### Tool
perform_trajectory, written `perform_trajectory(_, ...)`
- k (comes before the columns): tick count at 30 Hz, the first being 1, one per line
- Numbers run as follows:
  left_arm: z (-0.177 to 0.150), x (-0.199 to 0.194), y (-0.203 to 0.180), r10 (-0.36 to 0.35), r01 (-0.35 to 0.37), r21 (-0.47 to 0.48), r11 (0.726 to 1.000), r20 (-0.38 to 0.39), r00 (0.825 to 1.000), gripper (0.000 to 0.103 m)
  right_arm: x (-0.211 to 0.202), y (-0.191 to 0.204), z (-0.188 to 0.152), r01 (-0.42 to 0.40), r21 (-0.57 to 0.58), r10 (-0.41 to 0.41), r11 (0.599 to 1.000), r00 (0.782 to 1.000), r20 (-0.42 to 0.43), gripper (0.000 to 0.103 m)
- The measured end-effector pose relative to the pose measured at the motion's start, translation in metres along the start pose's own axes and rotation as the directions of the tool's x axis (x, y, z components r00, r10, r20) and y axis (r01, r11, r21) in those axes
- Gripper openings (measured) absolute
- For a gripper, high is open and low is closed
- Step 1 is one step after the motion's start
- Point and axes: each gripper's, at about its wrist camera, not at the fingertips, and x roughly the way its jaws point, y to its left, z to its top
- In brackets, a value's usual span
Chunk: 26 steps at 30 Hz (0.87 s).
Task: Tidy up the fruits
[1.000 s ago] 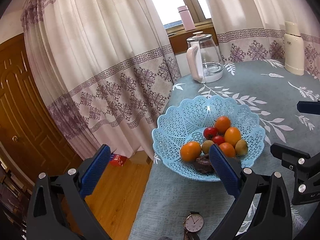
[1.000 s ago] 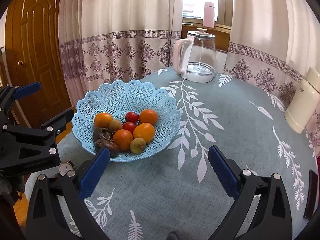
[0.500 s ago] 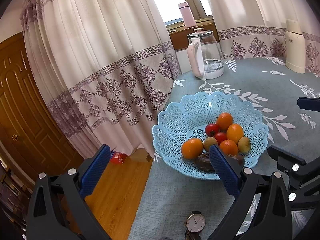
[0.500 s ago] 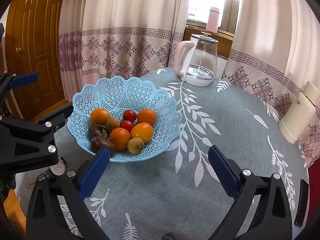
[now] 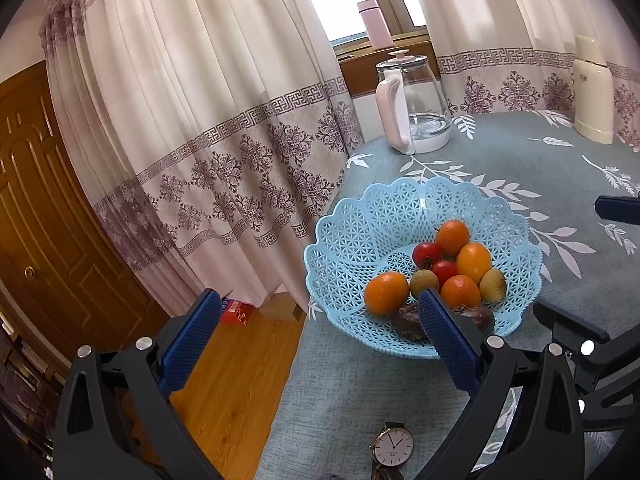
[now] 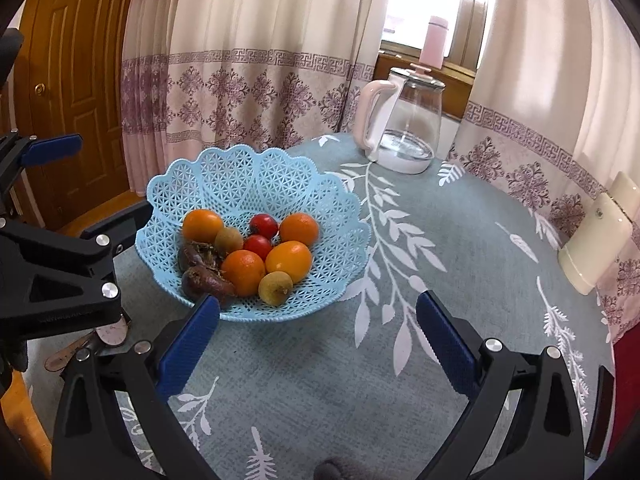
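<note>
- As every fruit in sight is already lying inside the blue basket (image 6: 256, 176), the sorting is looking nearly done, or not yet begun; no loose fruit is showing on the worktop (image 6: 460, 248) around the basket.
- Left tongs (image 5: 316, 332) are hovering wide beside the basket's near rim, gripping nothing.
- Right tongs (image 6: 316, 336) are gaping wide just short of the basket, empty.
- Left view alone is showing a wristwatch (image 5: 391, 448) clearly, nearer than the basket.
- Right view alone is showing both brown fruits (image 6: 204, 280) in the basket unobstructed.
</note>
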Motion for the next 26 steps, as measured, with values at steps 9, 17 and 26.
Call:
perform_trajectory(9, -0.002, 0.005, 0.0, 0.004, -0.004, 0.0, 1.0, -0.011, 1.0, 0.1, 0.004, -0.004, -0.002, -0.02, 0.019, 0.02, 1.0, 1.0, -0.002, 0.098)
perform_trajectory(17, -0.001, 0.005, -0.003, 0.003, -0.003, 0.007, 1.0, -0.012, 1.0, 0.1, 0.007, -0.007, -0.004, -0.008, 0.019, 0.008, 1.0, 1.0, -0.004, 0.098)
perform_trajectory(26, 0.0, 0.001, -0.013, -0.007, 0.007, 0.026, 1.0, -0.002, 1.0, 0.1, 0.012, -0.022, -0.01, 0.006, 0.073, -0.002, 0.997, 0.999, -0.054, 0.098)
